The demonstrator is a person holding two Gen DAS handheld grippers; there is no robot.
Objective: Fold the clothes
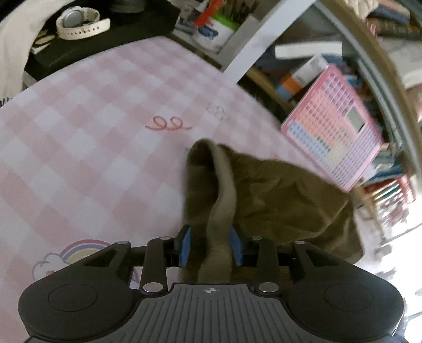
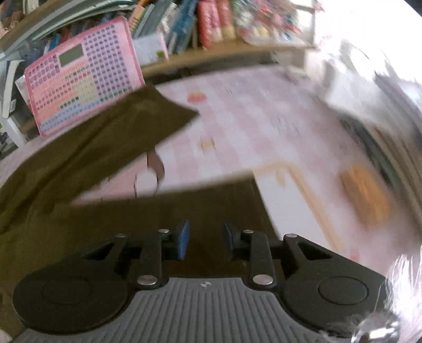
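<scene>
An olive-brown garment [image 1: 277,195] hangs over the pink checked table cover [image 1: 92,137]. My left gripper [image 1: 211,242] is shut on the garment's thick hem band, which rises between the blue pads [image 1: 186,245] and folds over ahead. In the right wrist view the same garment [image 2: 87,142] stretches from the left toward my right gripper [image 2: 205,237]. Its blue pads [image 2: 183,238] stand apart, with garment cloth lying under and between them. Whether they pinch it is hidden. This view is blurred by motion.
A pink keyboard-like board [image 1: 335,132] leans against bookshelves [image 1: 382,31] at the table's far edge; it also shows in the right wrist view [image 2: 84,74]. A white watch [image 1: 79,22] lies on a black box [image 1: 100,42]. An orange block [image 2: 366,195] lies to the right.
</scene>
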